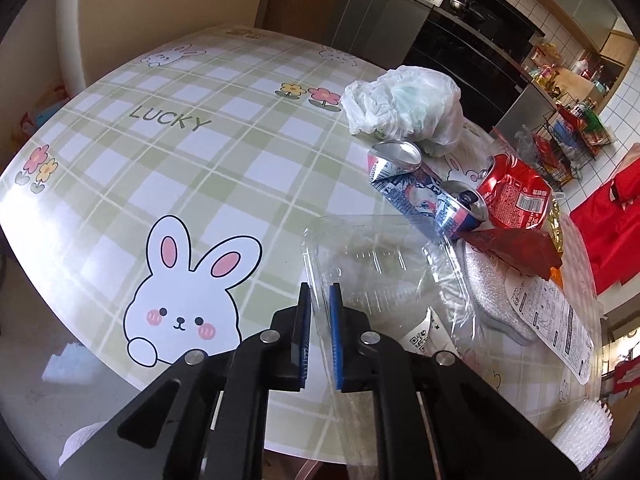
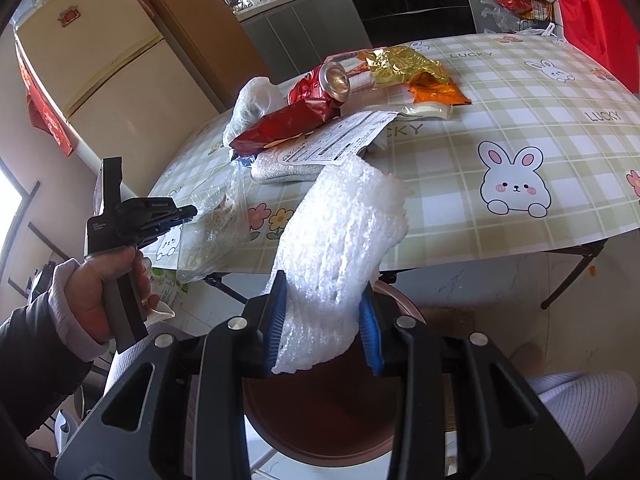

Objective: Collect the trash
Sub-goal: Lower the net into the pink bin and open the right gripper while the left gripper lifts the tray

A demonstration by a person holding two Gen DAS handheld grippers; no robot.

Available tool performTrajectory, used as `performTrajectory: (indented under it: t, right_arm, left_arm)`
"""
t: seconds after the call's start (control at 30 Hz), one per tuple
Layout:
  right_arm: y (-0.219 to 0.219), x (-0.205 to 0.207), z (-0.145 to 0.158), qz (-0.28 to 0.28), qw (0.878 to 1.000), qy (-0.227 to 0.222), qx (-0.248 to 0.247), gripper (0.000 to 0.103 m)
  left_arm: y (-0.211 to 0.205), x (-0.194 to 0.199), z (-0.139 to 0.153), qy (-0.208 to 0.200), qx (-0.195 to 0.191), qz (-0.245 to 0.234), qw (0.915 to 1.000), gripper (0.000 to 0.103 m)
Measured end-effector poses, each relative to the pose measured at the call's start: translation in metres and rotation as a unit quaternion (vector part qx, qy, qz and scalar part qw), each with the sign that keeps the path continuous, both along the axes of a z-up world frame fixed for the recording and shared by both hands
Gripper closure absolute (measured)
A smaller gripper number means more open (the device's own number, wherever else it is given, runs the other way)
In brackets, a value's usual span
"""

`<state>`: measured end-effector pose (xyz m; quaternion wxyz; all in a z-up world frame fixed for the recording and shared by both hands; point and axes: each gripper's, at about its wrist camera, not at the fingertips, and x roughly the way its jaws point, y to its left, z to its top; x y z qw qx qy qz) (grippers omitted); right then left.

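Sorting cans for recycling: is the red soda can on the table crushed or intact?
Crushed. The red soda can lies on its side on the table, its wall dented and creased, against the crushed blue can.

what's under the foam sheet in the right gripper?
A brown bin sits directly below the foam sheet held by the right gripper. The bin's inside looks bare; the gripper hides its near part.

The table (image 1: 192, 168) wore a glossy, smooth plastic-looking cloth, and the clear container (image 1: 372, 276) on it was thin, shiny transparent plastic. The crushed cans (image 1: 424, 196) showed bright creased metal beside a crinkly white plastic bag (image 1: 404, 104) and a glossy red wrapper (image 1: 516, 252). The foam sheet (image 2: 340, 256) looked white, bubbly and matt between blue ribbed pads (image 2: 276, 320).
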<state>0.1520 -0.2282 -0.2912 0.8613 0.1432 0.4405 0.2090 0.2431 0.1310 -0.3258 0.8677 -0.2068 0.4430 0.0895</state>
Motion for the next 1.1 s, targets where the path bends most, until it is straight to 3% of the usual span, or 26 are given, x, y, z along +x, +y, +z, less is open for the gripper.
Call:
performTrajectory:
  t: [0.37,0.67,0.83,1.1]
  right_arm:
    - [0.006,-0.007,0.015,0.011,1.0,-0.022,-0.008,0.067]
    - [0.018,-0.023,0.035,0.038,0.997,-0.052,-0.043,0.067]
    - [0.027,-0.034,0.039,0.057,0.995,-0.054,-0.066,0.066]
    - [0.035,-0.046,0.032,0.071,0.994,-0.029,-0.082,0.064]
  left_arm:
    - [-0.006,-0.053,0.085,-0.122,0.03,-0.022,0.9918,0.098]
    - [-0.029,-0.101,0.148,-0.203,0.047,-0.053,0.9766,0.098]
    - [-0.041,-0.126,0.167,-0.227,0.054,-0.062,0.9705,0.098]
    - [-0.049,-0.155,0.173,-0.239,0.05,-0.071,0.9672,0.098]
